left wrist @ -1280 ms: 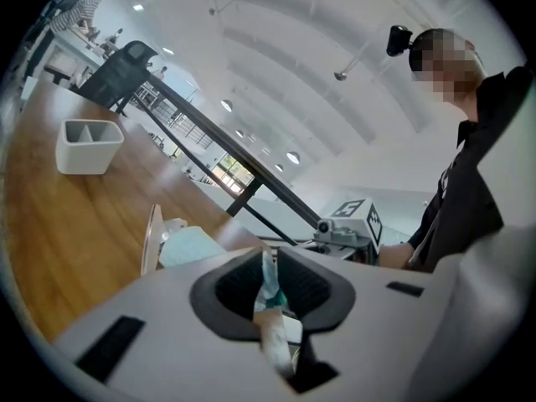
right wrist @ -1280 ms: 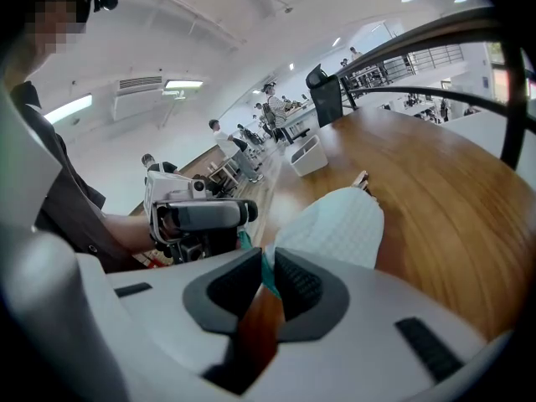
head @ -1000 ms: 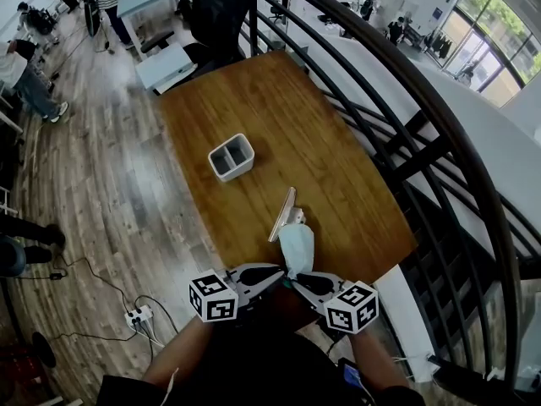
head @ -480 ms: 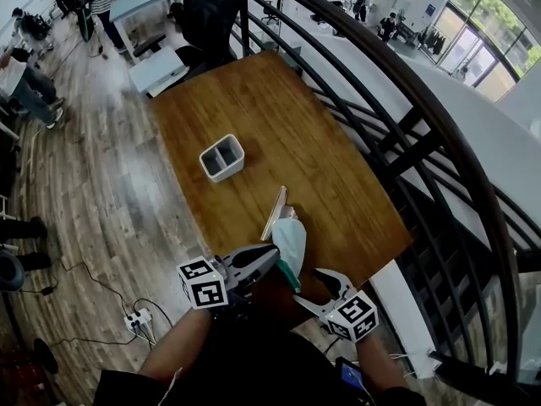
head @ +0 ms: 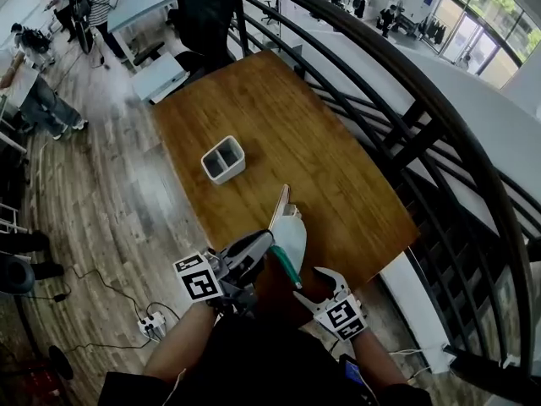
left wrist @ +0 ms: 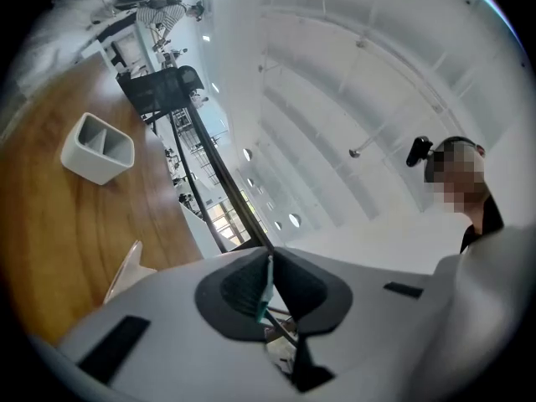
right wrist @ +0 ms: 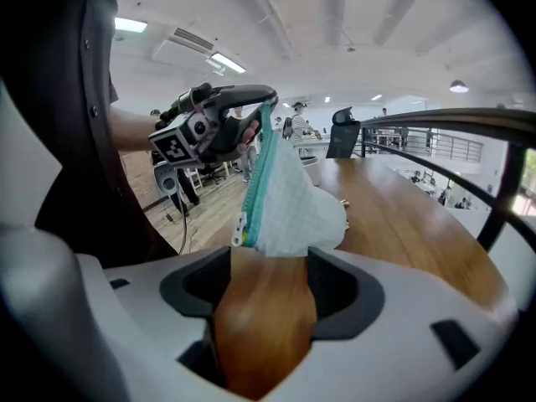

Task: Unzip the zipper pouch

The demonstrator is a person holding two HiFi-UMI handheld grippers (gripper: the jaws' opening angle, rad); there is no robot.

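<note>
The white zipper pouch (head: 292,231) with a teal zipper (head: 286,267) hangs over the near edge of the wooden table (head: 279,117). My left gripper (head: 269,244) is shut on its teal zipper edge (left wrist: 264,285) and holds it up. In the right gripper view the pouch (right wrist: 297,203) dangles just beyond the fingertips, its zipper (right wrist: 255,178) running up to the left gripper (right wrist: 251,99). My right gripper (head: 314,282) sits lower and nearer me, open; its jaws have just swung wide and then closed a little, with nothing between them (right wrist: 264,287).
A white two-compartment holder (head: 223,159) stands mid-table and shows in the left gripper view (left wrist: 99,147). A flat wooden strip (head: 279,208) lies next to the pouch. Black railing bars (head: 397,134) run along the table's right side. A power strip (head: 152,324) lies on the floor.
The right gripper let go of the pouch, opened and dropped back toward me. The left gripper rose and tilted, lifting the pouch's near end off the table.
</note>
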